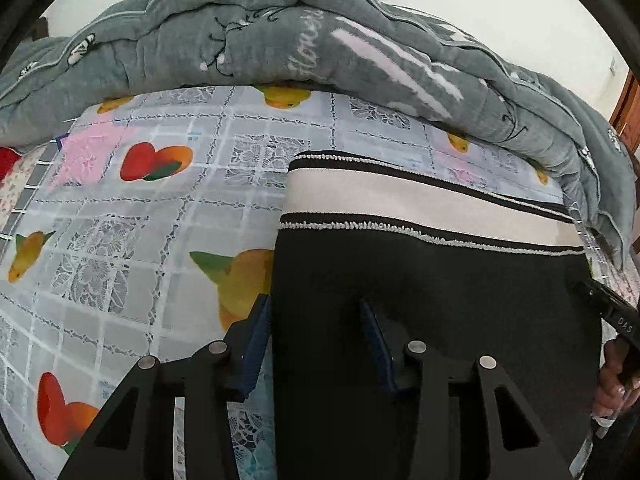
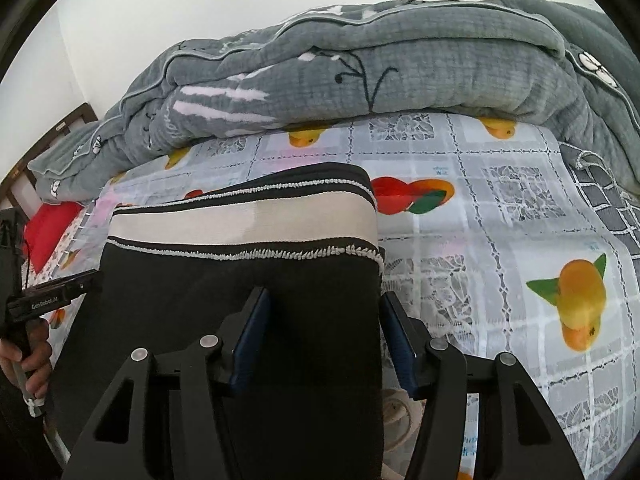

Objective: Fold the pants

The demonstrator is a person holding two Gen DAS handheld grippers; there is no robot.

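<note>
Item: black pants (image 1: 432,320) with a beige, stitched waistband (image 1: 400,208), lying flat on a fruit-printed sheet (image 1: 132,216); the waistband lies ahead of both sets of jaws, and a grey quilt (image 1: 280,36) is heaped beyond it.

Left gripper (image 1: 316,336): jaws spread, straddling the pants' left edge, one finger over the sheet, the other over black cloth. Nothing clamped.

Right gripper (image 2: 326,332): jaws spread, straddling the right edge in the same way, outer finger over the sheet. Nothing clamped.

Risks, as judged:
- Closing here may pinch the sheet along with the pants edge, dragging the bedding into the fold.
- A grip on the top layer only would let the lower layer lag and leave the fold crooked.
- Uneven lift between the two sides would skew the waistband.
- Carried too far forward, the cloth could snag on the quilt.

Legible writing: "GenRobot.AI" on the left gripper's body, seen from the right wrist; "DAS" on the right gripper's body, seen from the left wrist. Script on the quilt and small print on the sheet: unreadable.
</note>
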